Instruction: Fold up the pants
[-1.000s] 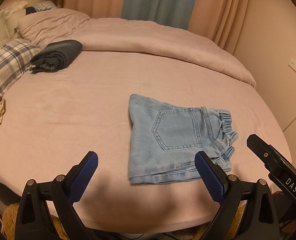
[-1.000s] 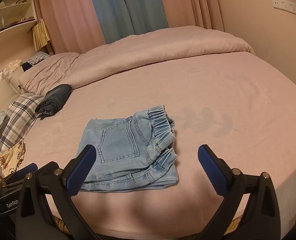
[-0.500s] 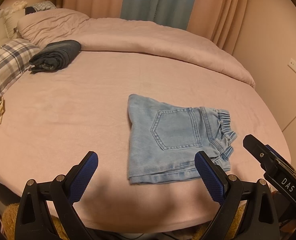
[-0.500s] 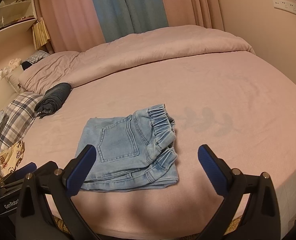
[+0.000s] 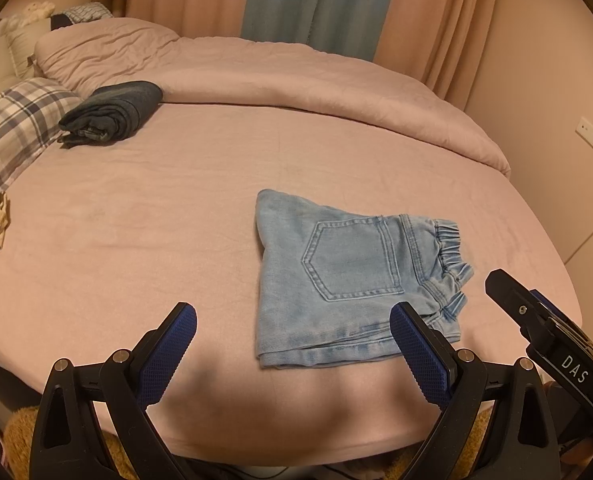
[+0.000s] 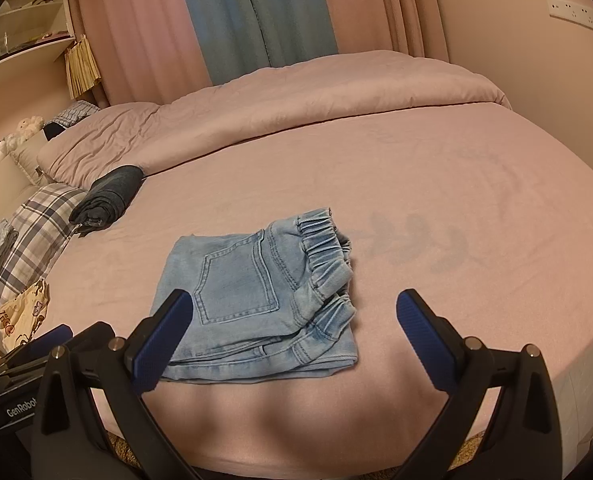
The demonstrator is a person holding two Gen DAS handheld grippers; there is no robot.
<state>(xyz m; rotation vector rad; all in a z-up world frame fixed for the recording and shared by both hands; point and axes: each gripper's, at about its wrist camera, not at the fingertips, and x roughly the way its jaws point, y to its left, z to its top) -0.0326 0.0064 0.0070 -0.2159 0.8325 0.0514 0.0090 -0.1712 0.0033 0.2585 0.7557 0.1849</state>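
Light blue denim pants (image 5: 352,276) lie folded into a compact rectangle on the pink bed (image 5: 156,220), back pocket up, elastic waistband to the right. They also show in the right wrist view (image 6: 264,300). My left gripper (image 5: 294,344) is open and empty, held above the bed's near edge, just in front of the pants. My right gripper (image 6: 294,332) is open and empty, also at the near edge, to the right of the left one. The right gripper's black body (image 5: 548,340) shows at the left view's right edge.
A dark folded garment (image 5: 112,114) lies at the far left by a plaid pillow (image 5: 16,132). A pink duvet (image 5: 296,76) is bunched along the far side. A yellow printed cloth (image 6: 20,312) lies at the left edge. Curtains and a wall stand behind.
Both grippers have drifted very slightly; the pants lie still and both grippers stay open and empty.
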